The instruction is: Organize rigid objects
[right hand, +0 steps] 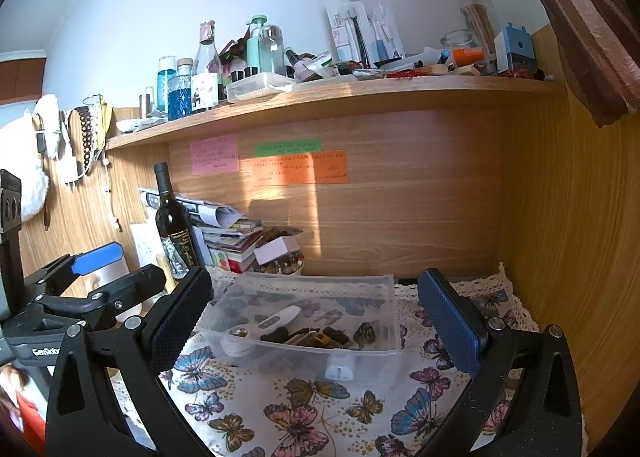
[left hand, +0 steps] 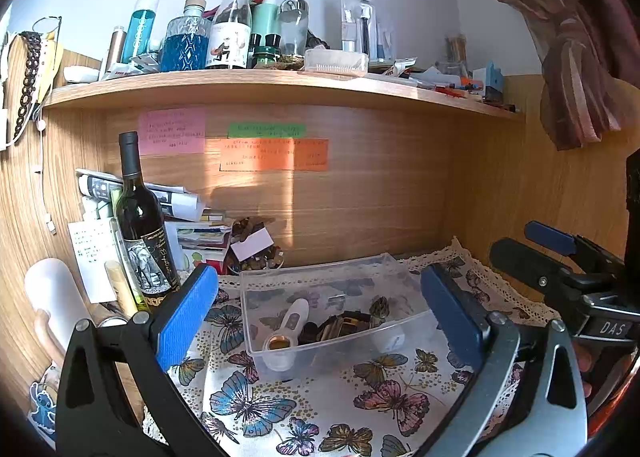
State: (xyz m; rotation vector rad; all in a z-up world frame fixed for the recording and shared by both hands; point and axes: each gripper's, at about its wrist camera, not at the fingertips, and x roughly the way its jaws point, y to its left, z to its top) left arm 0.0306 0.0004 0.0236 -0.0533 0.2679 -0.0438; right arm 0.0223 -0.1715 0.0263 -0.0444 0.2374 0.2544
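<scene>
A clear plastic bin (left hand: pixel 316 277) (right hand: pixel 384 297) sits on the butterfly-print cloth (left hand: pixel 320 409) (right hand: pixel 304 409). Inside lie a white forehead thermometer (left hand: pixel 290 323) (right hand: pixel 272 321) and several dark and gold small objects (left hand: pixel 340 327) (right hand: pixel 316 337). My left gripper (left hand: pixel 320 317) is open and empty, its blue pads on either side of the bin, in front of it. My right gripper (right hand: pixel 316 317) is open and empty, also facing the bin. Each gripper shows at the edge of the other's view: the right one (left hand: pixel 556 253), the left one (right hand: pixel 100 269).
A dark wine bottle (left hand: pixel 142 225) (right hand: pixel 174 225), stacked books and papers (left hand: pixel 200 233) (right hand: pixel 232 233) and a white mug (left hand: pixel 56 297) stand at the left. A crowded shelf (left hand: pixel 260 85) (right hand: pixel 320 97) hangs above. Wooden walls close the back and the right (right hand: pixel 580 237).
</scene>
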